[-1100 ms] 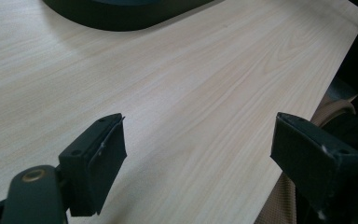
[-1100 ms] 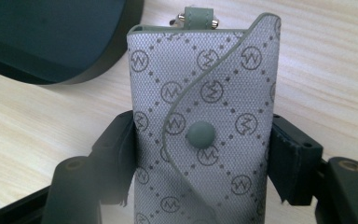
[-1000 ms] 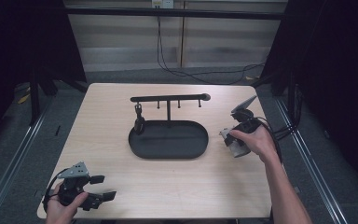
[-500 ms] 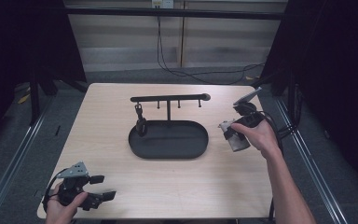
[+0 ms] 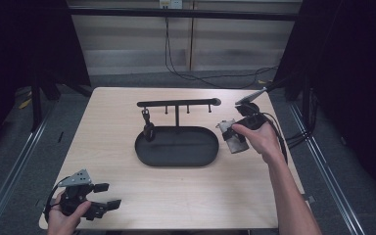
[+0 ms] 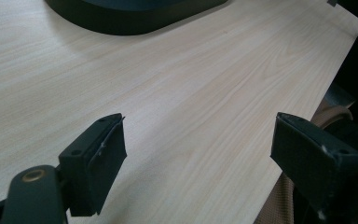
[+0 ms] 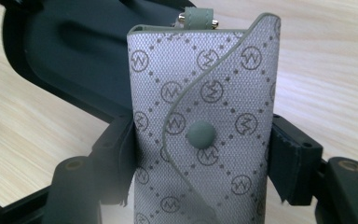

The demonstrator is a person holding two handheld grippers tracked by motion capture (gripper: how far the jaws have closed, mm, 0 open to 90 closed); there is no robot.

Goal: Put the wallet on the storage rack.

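Table (image 5: 127,122): light wood-grain top, rectangular, with dark floor and metal rails on either side.

Stand (image 5: 176,147): black, an oval tray base with a central post that carries a horizontal bar (image 5: 176,103) fitted with small pegs. It sits mid-table, toward the far edge. A small dark item (image 5: 148,128) hangs from the bar's left end down to the tray; what it is cannot be made out.

Right gripper (image 5: 232,136): held in the person's right hand (image 5: 259,139), just right of the tray's right end and above the tabletop. Its jaws are clamped on either side of the key case, seen plainly in the right gripper view.

Left gripper (image 5: 105,196): held in the left hand (image 5: 66,215) at the near left corner of the table, well apart from the stand. Jaws are spread wide with bare wood between them.

Key case (image 7: 205,126): grey woven fabric printed with circled monograms and dots in a diamond pattern. It has a curved flap edged in sage green, closed by a round sage snap (image 7: 201,135). A green tab with metal studs (image 7: 198,17) projects from the top. The case stands upright between the jaws, with the black tray just behind it.
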